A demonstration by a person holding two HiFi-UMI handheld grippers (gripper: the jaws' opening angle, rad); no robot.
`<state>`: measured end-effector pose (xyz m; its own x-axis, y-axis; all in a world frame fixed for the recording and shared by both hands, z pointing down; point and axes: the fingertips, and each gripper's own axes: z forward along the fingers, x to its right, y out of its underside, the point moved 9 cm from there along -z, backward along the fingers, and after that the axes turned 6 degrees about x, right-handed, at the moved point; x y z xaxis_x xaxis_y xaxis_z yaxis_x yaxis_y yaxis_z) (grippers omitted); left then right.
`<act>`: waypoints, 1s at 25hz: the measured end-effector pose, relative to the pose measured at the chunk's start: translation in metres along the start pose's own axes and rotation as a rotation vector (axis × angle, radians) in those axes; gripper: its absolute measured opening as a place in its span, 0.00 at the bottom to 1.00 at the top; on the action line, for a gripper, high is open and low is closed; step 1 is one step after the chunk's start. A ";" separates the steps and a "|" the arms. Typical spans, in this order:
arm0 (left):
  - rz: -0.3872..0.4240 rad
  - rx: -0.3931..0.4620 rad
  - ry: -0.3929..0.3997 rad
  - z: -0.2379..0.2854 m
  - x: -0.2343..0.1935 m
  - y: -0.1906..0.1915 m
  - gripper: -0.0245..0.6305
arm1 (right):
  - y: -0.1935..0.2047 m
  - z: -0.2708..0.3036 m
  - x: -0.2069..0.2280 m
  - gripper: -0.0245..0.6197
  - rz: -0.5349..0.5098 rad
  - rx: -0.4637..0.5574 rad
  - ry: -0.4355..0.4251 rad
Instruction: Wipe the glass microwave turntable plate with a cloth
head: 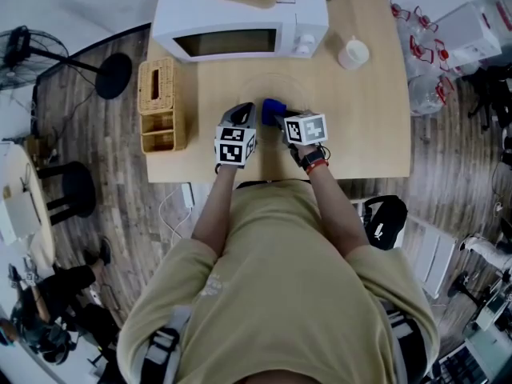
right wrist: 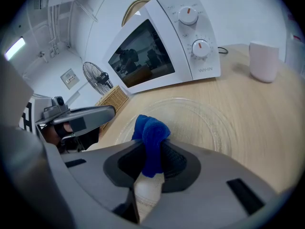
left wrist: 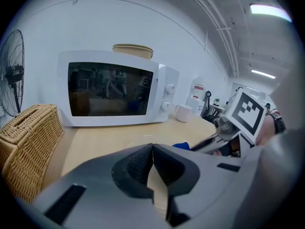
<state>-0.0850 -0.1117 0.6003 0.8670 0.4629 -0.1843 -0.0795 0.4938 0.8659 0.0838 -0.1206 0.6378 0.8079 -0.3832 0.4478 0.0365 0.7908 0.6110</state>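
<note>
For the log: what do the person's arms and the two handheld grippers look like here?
Both the left gripper and right gripper are grey moulded plastic with dark ribbed jaw pads. Each carries a white cube with black square markers. The person wears a khaki short-sleeved T-shirt and a red-and-black band on the right wrist.

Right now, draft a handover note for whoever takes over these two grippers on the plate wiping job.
Left gripper: jaws together, empty, near the plate's front rim.
Right gripper: shut on the blue cloth, at the near side of the glass plate; contact unclear.
The plate lies flat on the table in front of the microwave.
Done: cloth in grip.
Left: wipe the plate; how much is already wiped cannot be told.
</note>
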 end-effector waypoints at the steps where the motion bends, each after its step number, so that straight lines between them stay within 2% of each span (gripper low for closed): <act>1: 0.003 -0.004 0.009 0.000 0.003 0.001 0.07 | 0.001 -0.002 0.001 0.18 0.004 0.002 0.006; 13: 0.013 -0.019 0.095 0.014 0.028 0.007 0.07 | 0.008 -0.028 0.020 0.18 0.044 0.035 0.087; 25: 0.013 -0.023 0.141 0.027 0.046 0.004 0.07 | 0.011 -0.048 0.036 0.18 0.063 0.041 0.140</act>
<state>-0.0321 -0.1088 0.6076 0.7881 0.5675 -0.2383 -0.1030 0.5034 0.8579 0.1418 -0.1028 0.6299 0.8820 -0.2610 0.3924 -0.0383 0.7901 0.6117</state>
